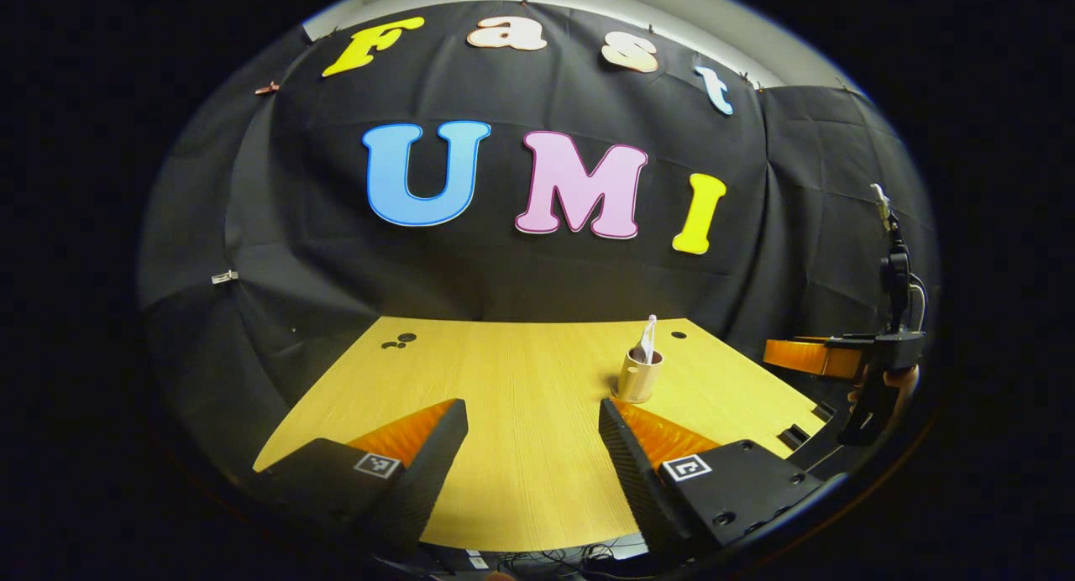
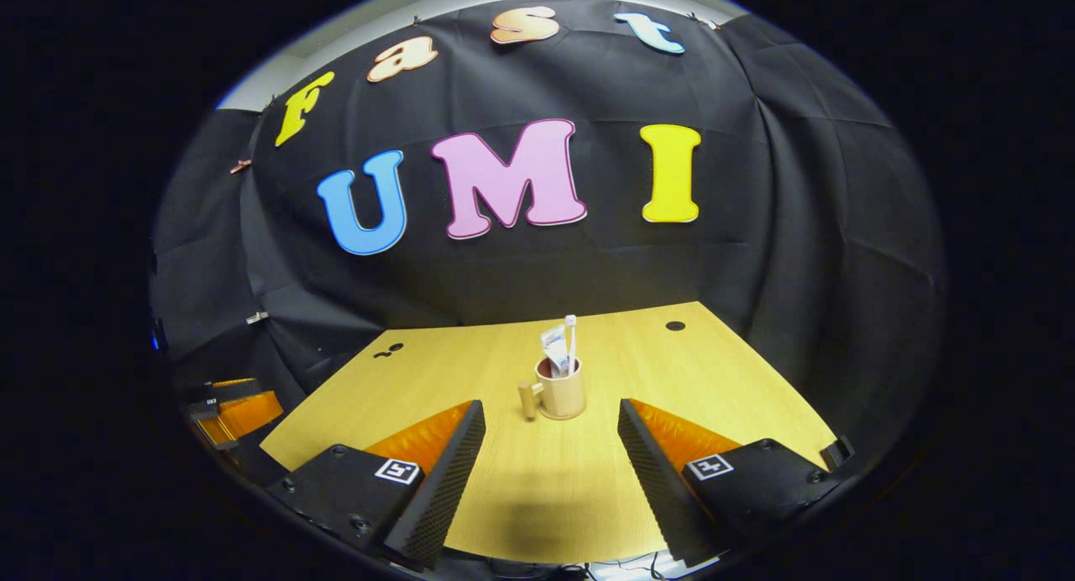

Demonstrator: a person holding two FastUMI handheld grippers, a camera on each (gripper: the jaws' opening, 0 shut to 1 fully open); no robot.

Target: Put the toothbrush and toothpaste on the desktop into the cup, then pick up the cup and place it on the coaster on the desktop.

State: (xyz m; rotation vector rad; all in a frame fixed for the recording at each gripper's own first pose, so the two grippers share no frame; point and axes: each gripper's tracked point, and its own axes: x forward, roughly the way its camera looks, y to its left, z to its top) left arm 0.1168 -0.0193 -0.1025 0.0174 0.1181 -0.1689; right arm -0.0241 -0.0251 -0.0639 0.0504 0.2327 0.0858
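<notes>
The cup point(image 2: 561, 394) stands mid-desktop point(image 2: 537, 497), toothbrush point(image 2: 571, 339) and toothpaste point(image 2: 553, 347) already upright inside it, handle to the left. No coaster can be made out, so whether the cup sits on one is unclear. The right gripper point(image 2: 550, 447) and left gripper point(image 1: 533, 447) hover near, jaws wide apart, empty. Judged next: grasp the cup.

I find no words or numbers I can read. The small white square tags point(image 1: 375, 465) on my black ridged fingers point(image 1: 441, 455) carry only black block patterns. The white toothpaste tube point(image 2: 553, 344) in the beige handled cup point(image 2: 563, 396) bears blue print too small to make out.
</notes>
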